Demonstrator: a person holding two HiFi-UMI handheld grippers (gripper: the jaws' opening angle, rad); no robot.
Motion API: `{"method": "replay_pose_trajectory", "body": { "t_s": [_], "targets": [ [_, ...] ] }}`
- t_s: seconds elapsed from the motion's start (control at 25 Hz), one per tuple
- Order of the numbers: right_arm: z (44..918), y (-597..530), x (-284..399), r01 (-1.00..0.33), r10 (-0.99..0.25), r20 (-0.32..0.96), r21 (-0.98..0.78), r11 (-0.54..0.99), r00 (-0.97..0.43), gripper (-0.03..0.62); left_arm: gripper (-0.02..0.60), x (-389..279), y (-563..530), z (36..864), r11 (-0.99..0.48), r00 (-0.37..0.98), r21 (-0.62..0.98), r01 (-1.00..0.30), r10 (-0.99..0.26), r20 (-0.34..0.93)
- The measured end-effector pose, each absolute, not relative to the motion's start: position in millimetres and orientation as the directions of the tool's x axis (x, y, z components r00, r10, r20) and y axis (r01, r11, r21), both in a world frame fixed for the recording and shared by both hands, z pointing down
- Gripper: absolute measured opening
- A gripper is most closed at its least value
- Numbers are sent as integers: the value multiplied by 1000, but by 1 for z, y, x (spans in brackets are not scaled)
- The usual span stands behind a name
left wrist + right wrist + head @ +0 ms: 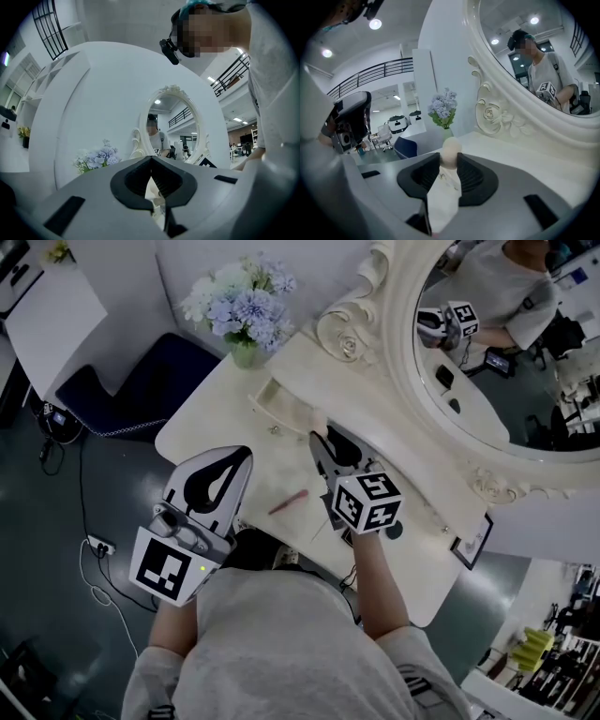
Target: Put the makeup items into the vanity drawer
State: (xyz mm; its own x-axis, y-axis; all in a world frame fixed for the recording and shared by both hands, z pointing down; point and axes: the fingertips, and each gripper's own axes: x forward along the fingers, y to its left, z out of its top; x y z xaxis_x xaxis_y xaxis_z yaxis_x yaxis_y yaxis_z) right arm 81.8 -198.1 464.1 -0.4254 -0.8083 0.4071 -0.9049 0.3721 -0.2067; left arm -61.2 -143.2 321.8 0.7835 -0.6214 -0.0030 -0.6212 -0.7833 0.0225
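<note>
The left gripper (151, 158) is shut tight, and there is nothing in it. A pink pencil (288, 502) lies on the table (214, 409). The right gripper (449, 163) squeezes a pale round-tipped makeup thing (451, 149), near the open drawer (281, 401). Behind are flowers (239, 298) and a mirror (487, 381).

mirror (487, 362): far and right parts cut off | pale round-tipped item (451, 149) in right gripper (449, 158): lower end cut off, kind unclear | pink stick (288, 502): too small to name | drawer (272, 401): interior indistinct
</note>
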Motion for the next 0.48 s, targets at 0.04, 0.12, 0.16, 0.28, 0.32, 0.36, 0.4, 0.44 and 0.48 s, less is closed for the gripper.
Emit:
{"method": "replay_pose_trajectory", "body": {
  "t_s": [0.04, 0.12, 0.16, 0.28, 0.32, 0.36, 0.4, 0.44, 0.48],
  "targets": [
    [462, -202, 79, -902, -805, 408, -194, 385, -431, 118, 14, -64, -143, 322, -779, 780, 22, -626, -626, -2],
    [460, -209, 73, -898, -799, 411, -169, 407, -440, 118, 14, -69, -145, 318, -769, 769, 22, -639, -639, -20],
    [459, -212, 70, -896, -796, 414, -156, 416, -442, 118, 14, -71, -146, 312, -761, 760, 23, -648, -649, -48],
    [463, -220, 64, -893, -785, 439, -114, 435, -438, 118, 14, -78, -146, 312, -753, 751, 25, -658, -658, -48],
    [465, -222, 63, -893, -780, 450, -100, 439, -434, 118, 14, -80, -144, 318, -755, 755, 23, -655, -656, -18],
    [468, -224, 62, -892, -775, 462, -87, 444, -431, 118, 14, -82, -143, 322, -755, 755, 22, -655, -655, -2],
    [470, -226, 61, -890, -770, 472, -74, 450, -428, 118, 14, -84, -143, 323, -753, 754, 22, -657, -657, 5],
    [472, -229, 60, -888, -765, 483, -59, 456, -425, 118, 14, -86, -143, 324, -750, 751, 23, -660, -661, 6],
    [473, -231, 59, -886, -761, 494, -42, 463, -421, 118, 14, -88, -143, 324, -747, 748, 24, -664, -664, 7]
  ]
}}
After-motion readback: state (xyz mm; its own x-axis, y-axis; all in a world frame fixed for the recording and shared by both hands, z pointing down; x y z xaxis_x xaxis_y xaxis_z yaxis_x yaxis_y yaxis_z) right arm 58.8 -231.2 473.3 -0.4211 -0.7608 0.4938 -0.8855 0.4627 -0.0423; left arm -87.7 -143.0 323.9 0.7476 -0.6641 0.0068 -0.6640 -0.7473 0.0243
